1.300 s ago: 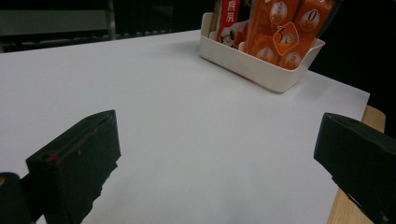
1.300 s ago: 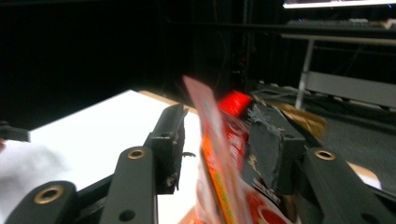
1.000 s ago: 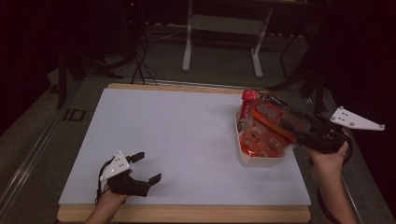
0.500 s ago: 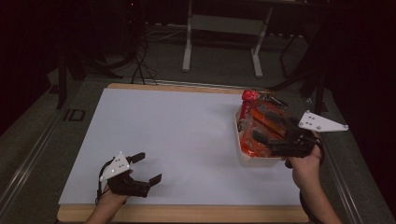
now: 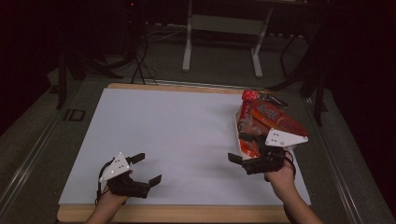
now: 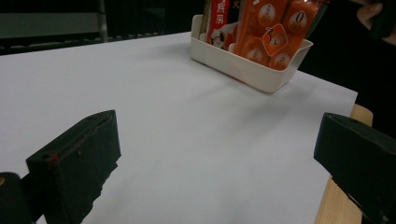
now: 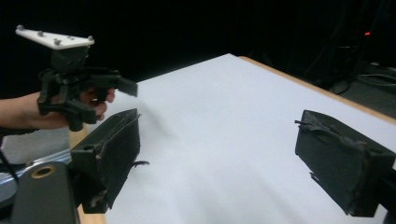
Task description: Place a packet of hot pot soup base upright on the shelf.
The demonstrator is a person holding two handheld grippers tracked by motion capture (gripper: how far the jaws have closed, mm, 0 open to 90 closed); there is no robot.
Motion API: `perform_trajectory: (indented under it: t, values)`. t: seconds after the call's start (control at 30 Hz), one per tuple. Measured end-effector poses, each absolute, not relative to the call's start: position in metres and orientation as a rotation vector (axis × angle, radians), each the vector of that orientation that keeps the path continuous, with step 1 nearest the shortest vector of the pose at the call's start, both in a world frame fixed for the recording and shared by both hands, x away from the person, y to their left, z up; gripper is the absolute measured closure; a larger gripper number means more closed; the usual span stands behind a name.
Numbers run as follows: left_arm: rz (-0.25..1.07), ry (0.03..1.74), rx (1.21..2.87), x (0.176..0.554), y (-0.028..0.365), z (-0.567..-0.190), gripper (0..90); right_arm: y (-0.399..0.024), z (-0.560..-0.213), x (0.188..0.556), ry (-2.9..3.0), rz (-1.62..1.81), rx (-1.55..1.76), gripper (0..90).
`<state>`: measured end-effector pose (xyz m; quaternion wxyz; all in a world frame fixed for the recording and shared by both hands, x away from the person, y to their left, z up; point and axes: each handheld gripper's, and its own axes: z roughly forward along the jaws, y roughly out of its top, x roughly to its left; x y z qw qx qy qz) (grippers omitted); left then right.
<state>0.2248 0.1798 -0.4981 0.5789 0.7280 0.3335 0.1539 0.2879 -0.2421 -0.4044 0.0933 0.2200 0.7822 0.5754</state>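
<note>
A white tray (image 5: 237,132) stands at the right side of the white sheet (image 5: 177,130). It holds orange and red snack packets (image 5: 271,119), some upright, one lying across the top. My right gripper (image 5: 239,148) hovers just in front of the tray's near left corner, pointing left. Its jaws have just been opening and stand open with nothing between them (image 7: 219,163). My left gripper (image 5: 147,168) rests open and empty near the front left edge (image 6: 215,163). From it, the tray (image 6: 243,70) and packets (image 6: 271,28) lie far ahead.
The white sheet covers a wooden table whose edge (image 5: 177,213) shows along the front. In the right gripper view, the left gripper (image 7: 79,88) and its hand sit at the upper left. Dark floor, cables and a stand's legs (image 5: 187,51) lie beyond the table.
The right gripper has come down and leftward, from over the tray's packets to the sheet beside the tray's near corner, with its jaws wider apart. The left gripper has stayed put.
</note>
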Motion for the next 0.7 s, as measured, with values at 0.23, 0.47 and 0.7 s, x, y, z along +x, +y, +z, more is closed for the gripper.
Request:
perform_trajectory:
  t: [0.23,0.47,0.7]
  values:
    - [0.363,0.774,1.704,0.224,0.18,-0.498,1.2,-0.24,-0.422,0.284,2.343,1.693,0.649,13.8]
    - [0.361,0.767,1.708,0.223,0.179,-0.497,1.1,-0.244,-0.434,0.281,2.356,1.677,0.66,13.7]
    - [0.36,0.758,1.716,0.222,0.178,-0.497,1.1,-0.25,-0.443,0.277,2.377,1.662,0.662,13.7]
